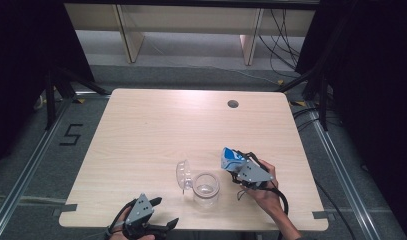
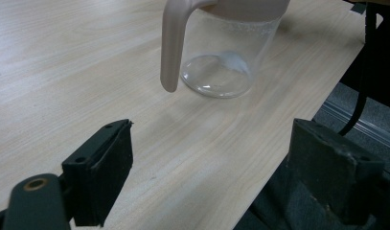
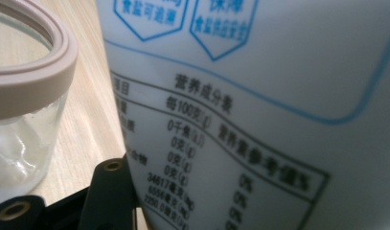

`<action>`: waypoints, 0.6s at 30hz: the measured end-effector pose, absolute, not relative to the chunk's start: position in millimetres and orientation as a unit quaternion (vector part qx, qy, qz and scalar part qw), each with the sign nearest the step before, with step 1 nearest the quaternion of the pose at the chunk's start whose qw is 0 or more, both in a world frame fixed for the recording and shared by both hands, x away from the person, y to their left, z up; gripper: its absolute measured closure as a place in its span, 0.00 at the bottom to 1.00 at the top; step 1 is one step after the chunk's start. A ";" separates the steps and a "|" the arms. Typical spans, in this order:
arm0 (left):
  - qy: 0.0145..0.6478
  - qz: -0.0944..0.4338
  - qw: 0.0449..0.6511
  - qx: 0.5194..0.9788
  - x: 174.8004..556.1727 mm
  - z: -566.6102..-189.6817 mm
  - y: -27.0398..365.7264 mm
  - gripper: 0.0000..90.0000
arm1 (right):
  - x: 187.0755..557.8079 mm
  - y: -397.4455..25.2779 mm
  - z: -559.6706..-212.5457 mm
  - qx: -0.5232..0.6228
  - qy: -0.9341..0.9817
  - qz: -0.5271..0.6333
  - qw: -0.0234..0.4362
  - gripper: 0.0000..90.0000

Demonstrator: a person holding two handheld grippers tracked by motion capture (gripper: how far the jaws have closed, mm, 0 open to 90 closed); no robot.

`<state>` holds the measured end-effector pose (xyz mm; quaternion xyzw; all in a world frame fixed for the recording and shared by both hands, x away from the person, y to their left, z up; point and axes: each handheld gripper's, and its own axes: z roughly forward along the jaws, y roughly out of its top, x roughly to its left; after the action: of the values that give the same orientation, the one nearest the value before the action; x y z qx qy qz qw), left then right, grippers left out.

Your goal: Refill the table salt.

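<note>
The right gripper (image 1: pixel 236 167) is clamped on a white-and-blue bag (image 1: pixel 231 159), held tilted just right of the glass jar (image 1: pixel 206 189), which stands near the table's (image 1: pixel 156 125) near edge with its clear lid (image 1: pixel 183 174) swung open to the left. The right gripper view adds the bag's (image 3: pixel 259 110) printed nutrition table and the jar's beige rim (image 3: pixel 34 76) close beside it. The left gripper (image 1: pixel 158 212) sits at the near-left edge, jaws wide apart; its own view shows the jar's bottom (image 2: pixel 216 74) and a beige latch (image 2: pixel 172 48) hanging down.
</note>
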<state>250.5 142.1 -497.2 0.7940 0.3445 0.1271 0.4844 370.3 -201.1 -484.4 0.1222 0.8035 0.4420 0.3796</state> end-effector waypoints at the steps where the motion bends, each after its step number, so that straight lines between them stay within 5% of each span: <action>1: 0.344 0.127 0.484 0.794 250.6 -497.2 142.3 0.17 | 370.1 -200.5 -483.7 0.121 0.804 0.441 0.381 0.52; 18: 0.344 0.127 0.486 0.793 250.7 -497.3 142.5 0.17 | 367.3 -193.9 -482.8 0.079 0.814 0.385 0.429 0.52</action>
<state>250.7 142.5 -497.3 0.7933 0.3438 0.1269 0.4862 367.3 -193.9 -482.8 0.0788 0.8136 0.3848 0.4287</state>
